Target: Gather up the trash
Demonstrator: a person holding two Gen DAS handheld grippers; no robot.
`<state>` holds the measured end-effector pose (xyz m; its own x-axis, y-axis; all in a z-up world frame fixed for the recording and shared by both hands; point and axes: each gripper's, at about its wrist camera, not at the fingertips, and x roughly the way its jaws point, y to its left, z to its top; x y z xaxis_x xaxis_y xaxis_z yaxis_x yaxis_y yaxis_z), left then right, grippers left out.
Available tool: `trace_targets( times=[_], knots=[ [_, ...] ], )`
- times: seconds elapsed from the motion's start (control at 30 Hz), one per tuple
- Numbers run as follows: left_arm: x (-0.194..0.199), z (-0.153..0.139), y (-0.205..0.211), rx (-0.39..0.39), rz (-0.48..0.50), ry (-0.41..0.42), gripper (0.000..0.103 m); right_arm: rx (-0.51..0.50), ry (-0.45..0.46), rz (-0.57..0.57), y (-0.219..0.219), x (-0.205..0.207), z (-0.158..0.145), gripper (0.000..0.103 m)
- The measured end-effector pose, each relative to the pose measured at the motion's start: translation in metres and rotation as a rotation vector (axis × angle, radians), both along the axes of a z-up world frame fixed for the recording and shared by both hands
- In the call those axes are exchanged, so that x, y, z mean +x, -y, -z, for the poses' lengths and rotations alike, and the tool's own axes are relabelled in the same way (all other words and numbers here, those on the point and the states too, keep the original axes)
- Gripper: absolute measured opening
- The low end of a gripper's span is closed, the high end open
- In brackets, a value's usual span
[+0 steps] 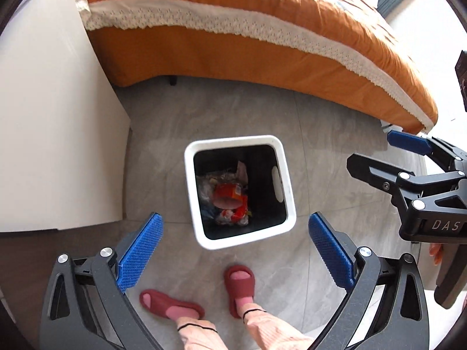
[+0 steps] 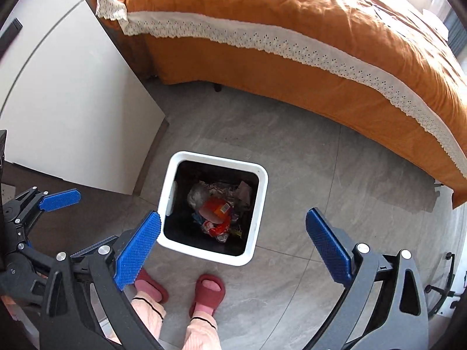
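A white square trash bin (image 1: 233, 141) with a black liner stands on the grey tile floor, also in the right wrist view (image 2: 262, 204). Inside lie crumpled wrappers and an orange packet (image 1: 229, 195), also seen in the right wrist view (image 2: 216, 208). My left gripper (image 1: 235, 250) is open and empty, held high above the bin. My right gripper (image 2: 233, 246) is open and empty, also above the bin. The right gripper shows at the right edge of the left wrist view (image 1: 379, 151); the left gripper shows at the left edge of the right wrist view (image 2: 55, 201).
A bed with an orange cover and white lace trim (image 1: 262, 29) runs along the far side. A white cabinet (image 1: 52, 134) stands left of the bin. The person's feet in red slippers (image 1: 239, 285) stand just in front of the bin.
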<state>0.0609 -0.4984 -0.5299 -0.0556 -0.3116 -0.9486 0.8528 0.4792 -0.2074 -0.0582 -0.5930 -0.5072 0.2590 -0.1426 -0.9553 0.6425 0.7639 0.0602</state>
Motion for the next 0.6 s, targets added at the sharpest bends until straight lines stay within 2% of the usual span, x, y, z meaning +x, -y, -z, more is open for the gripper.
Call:
trace_targets(
  times=[0.13,0.37,0.6],
  knots=[
    [0.002,-0.046,-0.009,-0.045,-0.023,0.051,0.098,-0.020,0.061,0.010,-0.010,-0.003,-0.040,0.099],
    [-0.002,-0.143,-0.032,-0.148,-0.082,0.151,0.098,-0.125,0.226,0.004,-0.035,-0.008,-0.136,0.099],
    [-0.010,-0.226,-0.065,-0.238,-0.178,0.232,0.098,-0.236,0.387,-0.021,-0.058,-0.011,-0.225,0.099]
  ],
)
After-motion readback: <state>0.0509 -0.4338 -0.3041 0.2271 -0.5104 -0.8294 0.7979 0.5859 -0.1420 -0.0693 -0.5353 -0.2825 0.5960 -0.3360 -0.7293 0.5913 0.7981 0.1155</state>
